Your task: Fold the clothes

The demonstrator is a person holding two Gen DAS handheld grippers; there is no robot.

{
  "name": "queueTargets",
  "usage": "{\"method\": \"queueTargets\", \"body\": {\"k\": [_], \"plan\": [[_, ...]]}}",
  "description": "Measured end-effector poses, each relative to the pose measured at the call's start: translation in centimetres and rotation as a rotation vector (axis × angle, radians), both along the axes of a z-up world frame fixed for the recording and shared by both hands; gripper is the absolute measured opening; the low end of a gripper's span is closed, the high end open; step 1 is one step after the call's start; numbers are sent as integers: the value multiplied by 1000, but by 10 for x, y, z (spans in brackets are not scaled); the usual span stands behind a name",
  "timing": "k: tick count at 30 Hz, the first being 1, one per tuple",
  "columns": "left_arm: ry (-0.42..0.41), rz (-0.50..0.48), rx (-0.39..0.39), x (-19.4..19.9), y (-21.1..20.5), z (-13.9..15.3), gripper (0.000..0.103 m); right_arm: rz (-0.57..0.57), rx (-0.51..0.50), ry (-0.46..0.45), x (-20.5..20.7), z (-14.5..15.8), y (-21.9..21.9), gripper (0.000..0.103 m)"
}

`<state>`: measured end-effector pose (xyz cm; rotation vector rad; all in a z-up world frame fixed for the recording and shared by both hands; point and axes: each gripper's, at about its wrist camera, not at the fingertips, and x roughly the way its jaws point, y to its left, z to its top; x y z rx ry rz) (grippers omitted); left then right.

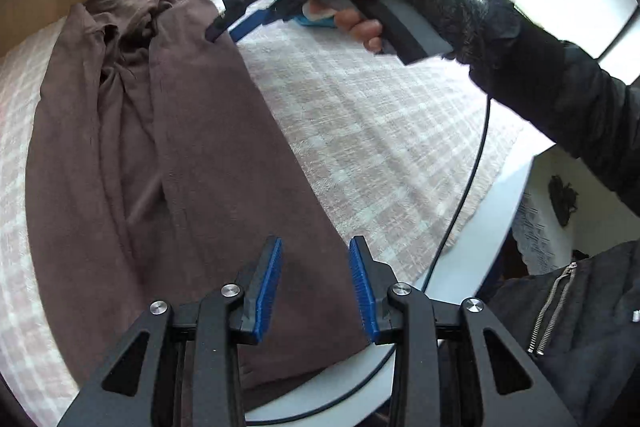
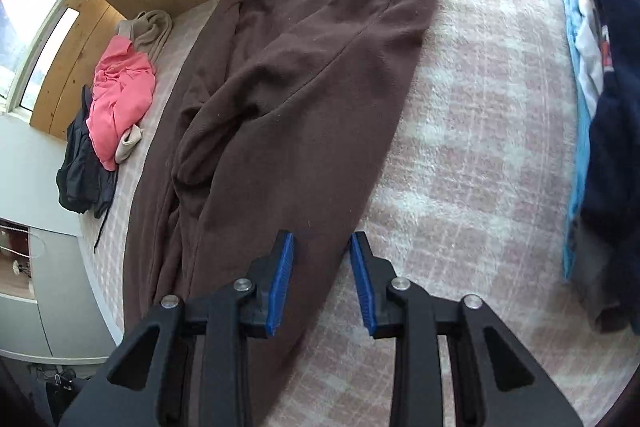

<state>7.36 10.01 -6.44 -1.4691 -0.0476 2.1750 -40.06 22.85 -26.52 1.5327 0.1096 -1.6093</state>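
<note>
A brown fleece garment (image 1: 180, 147) lies lengthwise on the pink checked cloth (image 1: 360, 115), its sides folded in toward the middle. My left gripper (image 1: 316, 283) hovers over the garment's near end, open, with nothing between its blue pads. A hand in a grey fingerless glove holds my right gripper (image 1: 218, 29) at the garment's far right edge. In the right wrist view the brown garment (image 2: 304, 87) runs up the frame. There the right gripper (image 2: 322, 279) stands open above the garment's right edge, gripping nothing.
A pink garment (image 2: 120, 99), a beige one (image 2: 150, 27) and a dark one (image 2: 80, 171) lie piled left of the brown garment. Navy (image 2: 612, 107) and light blue clothes (image 2: 576, 147) sit at the right. A black cable (image 1: 468, 187) crosses the white table edge (image 1: 492, 211).
</note>
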Motion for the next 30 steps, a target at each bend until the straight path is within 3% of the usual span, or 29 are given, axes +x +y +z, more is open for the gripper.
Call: {"method": "queueTargets", "body": {"k": [2,4,6,8,11,13,16,17,19,21,23,24,27,30], "plan": [[-21,32,-14,-1,7,-11,33,25,-18,1,1,0,-1,30],[-33,63,-13,-4,9,-18,33,44,-46,1,2,0,-2,14],[-42,74,-9,-4,9,-17,36,44,-78,-28,-2,6,2,8],[-53,73,-8,-4,11,-17,39,39,-110,-60,-8,13,7,7],[-34,53,-15,-5,23,-25,45,58,-102,-37,-9,22,10,7],[-5,29,-27,-2,30,-27,53,87,-15,7,-6,9,-1,7],[-1,18,-39,0,32,-24,54,79,28,-6,-8,1,-2,15],[-18,36,-12,-2,29,-24,54,68,42,6,-10,6,2,20],[-55,70,43,-3,18,-21,53,52,52,71,-13,22,11,21],[-67,73,61,1,13,-18,53,41,18,183,-12,44,17,21],[-68,73,62,8,10,-14,53,58,-25,237,-8,54,7,21],[-69,72,62,11,8,-12,53,77,-21,243,-5,50,-4,21],[-88,111,78,21,-6,2,40,156,40,253,7,26,-48,21],[-41,197,54,39,-42,34,40,222,114,343,27,15,-64,21]]}}
